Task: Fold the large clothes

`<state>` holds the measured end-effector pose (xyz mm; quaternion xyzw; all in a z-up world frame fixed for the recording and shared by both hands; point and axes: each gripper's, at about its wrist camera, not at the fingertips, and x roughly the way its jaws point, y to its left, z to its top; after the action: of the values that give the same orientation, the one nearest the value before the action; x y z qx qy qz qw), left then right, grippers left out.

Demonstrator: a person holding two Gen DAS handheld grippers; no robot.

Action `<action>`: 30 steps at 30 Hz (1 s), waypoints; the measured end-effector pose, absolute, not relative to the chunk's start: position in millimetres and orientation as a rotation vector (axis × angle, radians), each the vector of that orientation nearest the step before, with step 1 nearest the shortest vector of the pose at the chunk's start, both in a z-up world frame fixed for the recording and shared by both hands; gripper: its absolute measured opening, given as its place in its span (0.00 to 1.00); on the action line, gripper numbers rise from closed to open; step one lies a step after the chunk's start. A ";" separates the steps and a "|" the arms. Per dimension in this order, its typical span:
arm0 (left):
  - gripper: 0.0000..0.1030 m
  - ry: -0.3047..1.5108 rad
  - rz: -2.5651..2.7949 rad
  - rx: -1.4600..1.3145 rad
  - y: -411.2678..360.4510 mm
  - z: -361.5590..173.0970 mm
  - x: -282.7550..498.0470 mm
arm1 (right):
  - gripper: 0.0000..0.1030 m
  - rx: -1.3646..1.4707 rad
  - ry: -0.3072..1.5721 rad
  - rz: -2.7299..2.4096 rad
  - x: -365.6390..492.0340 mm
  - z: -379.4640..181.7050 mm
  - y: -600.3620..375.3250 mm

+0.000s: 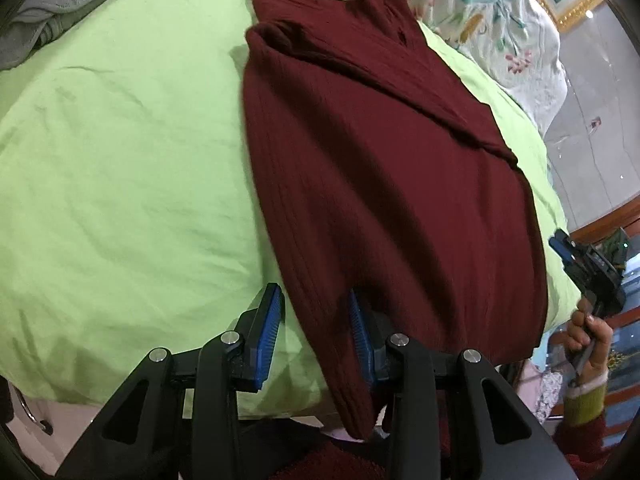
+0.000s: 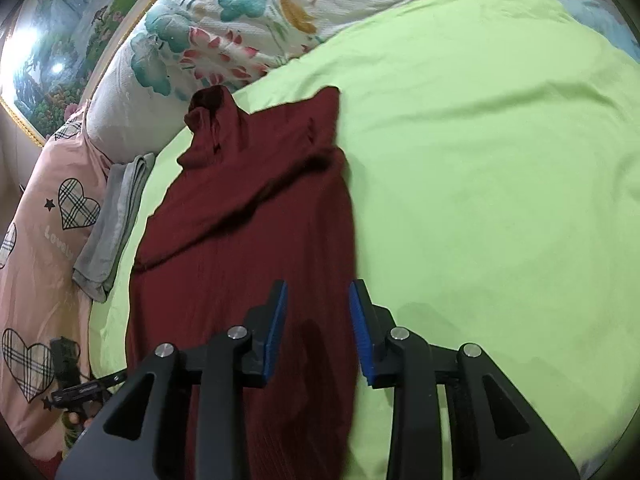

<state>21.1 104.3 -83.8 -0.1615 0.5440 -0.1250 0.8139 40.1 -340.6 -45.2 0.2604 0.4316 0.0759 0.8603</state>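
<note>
A dark red ribbed turtleneck sweater (image 1: 380, 168) lies lengthwise on a light green sheet (image 1: 120, 200), its sides folded in and its collar at the far end. My left gripper (image 1: 314, 336) is open at the sweater's near left hem corner, the fabric edge between its pads. My right gripper (image 2: 318, 332) is open over the sweater's (image 2: 248, 220) near right edge. The right gripper also shows in the left wrist view (image 1: 560, 246), held by a hand beyond the sweater's right side.
A floral quilt (image 2: 224, 32) lies behind the sweater's collar. A folded grey cloth (image 2: 116, 216) and a pink heart-print cover (image 2: 44, 240) lie by the green sheet (image 2: 500, 160). A framed painting (image 2: 60, 40) stands behind. Grey clothing (image 1: 52, 8) sits at the far left.
</note>
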 end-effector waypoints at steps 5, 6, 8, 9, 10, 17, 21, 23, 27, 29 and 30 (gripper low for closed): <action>0.24 1.158 -0.301 -0.355 100.5 -84.1 19.8 | 0.39 0.563 0.953 0.231 9.2 -59.6 -343.2; 0.12 1.157 -0.310 -0.355 101.1 -84.8 20.0 | 0.39 0.570 0.963 0.248 5.5 -63.9 -343.0; 0.04 1.153 -0.323 -0.361 102.4 -85.6 21.3 | 0.39 0.595 0.980 0.301 -1.0 -73.3 -340.0; 0.04 1.141 -0.312 -0.365 102.3 -83.7 19.1 | 0.39 0.602 0.980 0.318 -2.7 -75.7 -337.9; 0.04 1.130 -0.305 -0.345 100.9 -79.3 17.0 | 0.39 0.606 0.978 0.330 -4.4 -77.1 -336.3; 0.02 1.048 -0.254 -0.369 142.4 -52.6 -12.6 | 0.39 0.587 0.986 0.394 -11.5 -77.1 -334.1; 0.02 1.095 -0.240 -0.387 144.3 -73.0 -9.9 | 0.39 0.603 0.991 0.405 -8.3 -78.6 -334.4; 0.03 1.117 -0.241 -0.357 137.4 -80.5 -9.5 | 0.40 0.598 0.989 0.400 -7.5 -75.7 -335.0; 0.06 1.149 -0.244 -0.314 140.5 -80.3 -6.5 | 0.40 0.592 0.966 0.358 -3.6 -70.0 -341.7; 0.07 1.119 -0.237 -0.333 148.7 -72.7 -1.7 | 0.40 0.604 0.932 0.345 8.6 -62.2 -345.8; 0.07 1.097 -0.230 -0.333 150.8 -66.0 6.3 | 0.40 0.599 0.919 0.349 15.8 -58.0 -345.1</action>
<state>6.3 150.8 -66.0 -0.1574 0.5176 -0.1085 0.8340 15.8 -345.1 -58.0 0.2833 0.4348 0.1648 0.8388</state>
